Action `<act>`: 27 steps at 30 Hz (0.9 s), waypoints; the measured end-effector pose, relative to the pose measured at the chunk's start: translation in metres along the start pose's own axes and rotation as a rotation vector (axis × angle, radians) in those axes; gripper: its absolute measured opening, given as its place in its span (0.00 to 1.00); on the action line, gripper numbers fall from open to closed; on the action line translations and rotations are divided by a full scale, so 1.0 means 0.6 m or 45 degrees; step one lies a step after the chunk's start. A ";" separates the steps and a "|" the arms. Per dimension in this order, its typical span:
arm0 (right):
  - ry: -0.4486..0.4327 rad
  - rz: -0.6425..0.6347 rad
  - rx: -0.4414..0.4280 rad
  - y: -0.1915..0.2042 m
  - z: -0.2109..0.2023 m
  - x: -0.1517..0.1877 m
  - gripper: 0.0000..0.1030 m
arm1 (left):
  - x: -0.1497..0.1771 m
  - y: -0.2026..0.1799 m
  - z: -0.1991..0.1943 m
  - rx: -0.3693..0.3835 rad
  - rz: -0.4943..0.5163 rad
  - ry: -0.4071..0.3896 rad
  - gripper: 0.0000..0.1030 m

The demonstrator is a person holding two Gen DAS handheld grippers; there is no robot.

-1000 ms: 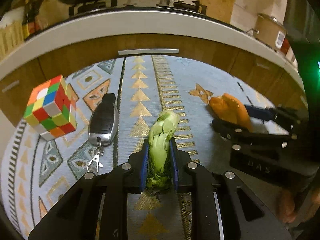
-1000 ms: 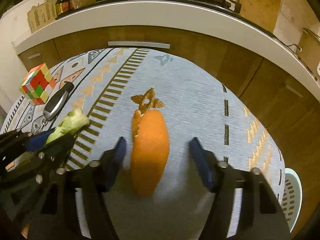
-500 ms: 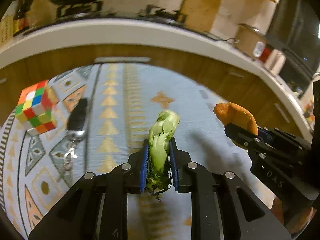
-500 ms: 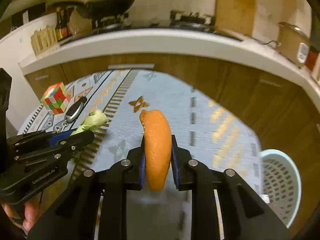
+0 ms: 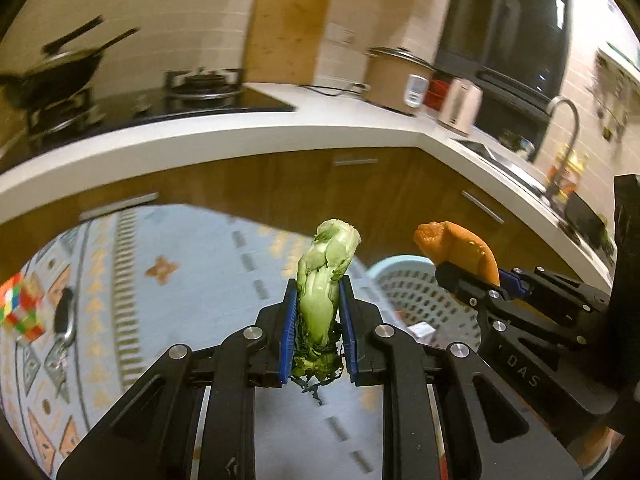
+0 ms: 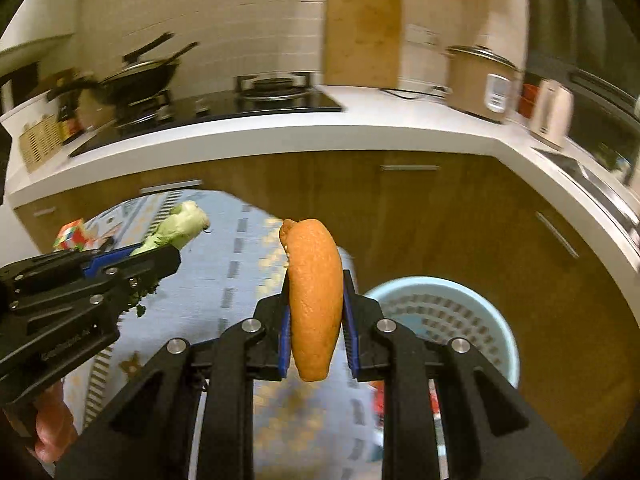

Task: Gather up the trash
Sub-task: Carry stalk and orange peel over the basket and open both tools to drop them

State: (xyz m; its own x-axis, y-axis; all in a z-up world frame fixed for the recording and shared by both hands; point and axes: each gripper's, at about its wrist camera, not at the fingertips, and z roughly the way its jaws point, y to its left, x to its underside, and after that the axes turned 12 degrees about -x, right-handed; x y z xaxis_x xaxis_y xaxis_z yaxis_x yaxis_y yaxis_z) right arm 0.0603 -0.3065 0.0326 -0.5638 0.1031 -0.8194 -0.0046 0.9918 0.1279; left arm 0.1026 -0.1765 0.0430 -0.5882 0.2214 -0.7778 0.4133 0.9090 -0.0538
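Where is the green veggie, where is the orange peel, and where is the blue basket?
green veggie (image 5: 318, 300): left wrist view, on its pale stalk between the gripper pads.
orange peel (image 6: 316, 300): right wrist view, on the middle of its outer skin.
blue basket (image 6: 502, 328): right wrist view, on its right rim.

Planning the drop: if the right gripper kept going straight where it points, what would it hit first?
Probably the wooden cabinet front below the counter. The right gripper, shut on the orange peel, aims above and left of the blue basket. Depth is unclear.
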 end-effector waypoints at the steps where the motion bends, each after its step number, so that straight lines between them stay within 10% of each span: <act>1: -0.004 0.022 0.023 -0.018 -0.007 0.002 0.18 | -0.004 -0.020 0.002 0.008 0.023 0.000 0.17; 5: 0.048 0.073 0.185 -0.080 -0.011 0.018 0.18 | -0.013 -0.084 0.017 0.039 0.109 0.003 0.17; 18: 0.210 0.395 0.154 -0.227 0.029 0.077 0.23 | 0.003 -0.204 0.130 0.187 0.264 0.213 0.18; 23: 0.211 0.476 0.126 -0.250 0.035 0.093 0.56 | -0.003 -0.195 0.138 0.225 0.209 0.186 0.55; 27: 0.206 0.497 0.135 -0.257 0.035 0.098 0.56 | -0.006 -0.186 0.134 0.204 0.202 0.164 0.59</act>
State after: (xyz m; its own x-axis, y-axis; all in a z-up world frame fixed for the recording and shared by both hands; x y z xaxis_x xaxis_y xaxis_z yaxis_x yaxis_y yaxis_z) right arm 0.0453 -0.4515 -0.0467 -0.6287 0.4674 -0.6216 0.3152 0.8838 0.3458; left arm 0.1145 -0.3070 0.0017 -0.5865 0.4092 -0.6990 0.6063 0.7941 -0.0438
